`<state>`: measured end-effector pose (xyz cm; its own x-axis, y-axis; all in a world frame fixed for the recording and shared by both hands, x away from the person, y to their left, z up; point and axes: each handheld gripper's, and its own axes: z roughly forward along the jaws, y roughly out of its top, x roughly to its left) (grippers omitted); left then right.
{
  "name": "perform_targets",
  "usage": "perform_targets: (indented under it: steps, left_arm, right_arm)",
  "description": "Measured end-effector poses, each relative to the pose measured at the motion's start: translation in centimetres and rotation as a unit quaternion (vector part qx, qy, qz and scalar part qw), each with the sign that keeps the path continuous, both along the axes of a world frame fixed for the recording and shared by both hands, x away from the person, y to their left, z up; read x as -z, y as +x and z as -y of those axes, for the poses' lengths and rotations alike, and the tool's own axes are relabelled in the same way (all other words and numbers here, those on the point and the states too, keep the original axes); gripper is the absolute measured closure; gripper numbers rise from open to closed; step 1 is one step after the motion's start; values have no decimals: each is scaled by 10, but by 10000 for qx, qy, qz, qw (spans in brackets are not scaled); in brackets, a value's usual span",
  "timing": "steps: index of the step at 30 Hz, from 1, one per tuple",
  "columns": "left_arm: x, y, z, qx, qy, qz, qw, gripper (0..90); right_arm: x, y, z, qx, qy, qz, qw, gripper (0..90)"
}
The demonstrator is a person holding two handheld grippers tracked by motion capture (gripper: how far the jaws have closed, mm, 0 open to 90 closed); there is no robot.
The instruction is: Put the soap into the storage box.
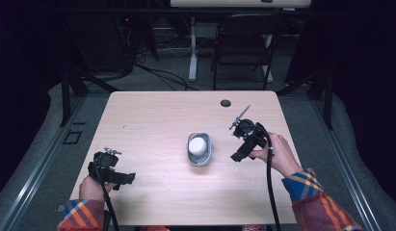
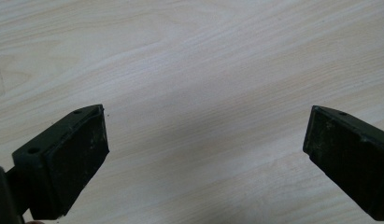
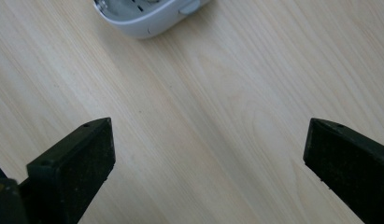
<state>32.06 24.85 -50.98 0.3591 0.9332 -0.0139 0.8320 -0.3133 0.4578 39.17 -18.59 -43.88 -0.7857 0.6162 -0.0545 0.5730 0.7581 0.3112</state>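
A small grey container (image 1: 200,149) with a white round object (image 1: 197,144) inside it is sitting near the middle of the wooden table (image 1: 152,125). The left gripper (image 1: 119,177) is hovering over the table's near left part, well apart from the container, its fingers (image 2: 73,158) spread wide and grasping nothing. The right gripper (image 1: 238,155) is hanging just right of the container, its fingers (image 3: 75,168) likewise released, and the container's rim (image 3: 147,16) is showing beyond them in the right gripper view.
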Motion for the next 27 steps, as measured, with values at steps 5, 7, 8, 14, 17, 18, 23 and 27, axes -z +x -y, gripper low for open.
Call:
perform_targets:
  steps: [5, 7, 8, 14, 17, 18, 23, 27]
  left_arm:
    - [0, 0, 0, 20, 17, -8, 10000, 0]
    - [0, 0, 0, 15, 12, -19, 10000, 0]
    - [0, 0, 1, 10, 13, -21, 10000, 0]
    - [0, 0, 2, 36, 34, -47, 10000, 0]
    - [1, 1, 2, 33, 36, -46, 10000, 0]
    - [1, 1, 2, 32, 38, -46, 10000, 0]
    - [1, 1, 2, 92, 18, -56, 9999, 0]
    - [2, 2, 3, 137, 12, -95, 9999, 0]
  right_arm:
    - [9, -12, 21, 179, -67, -55, 9998, 19]
    - [16, -17, 29, 239, -133, -85, 9996, 20]
    - [19, -20, 33, 279, -164, -95, 9994, 21]
    - [38, -35, 56, 417, -279, -178, 9986, 21]
    - [47, -42, 66, 514, -241, -190, 9982, 21]
    - [51, -44, 69, 574, -183, -180, 9980, 21]
    - [66, -52, 79, 704, -157, -217, 9972, 25]
    - [71, -51, 80, 755, -250, -281, 9964, 28]
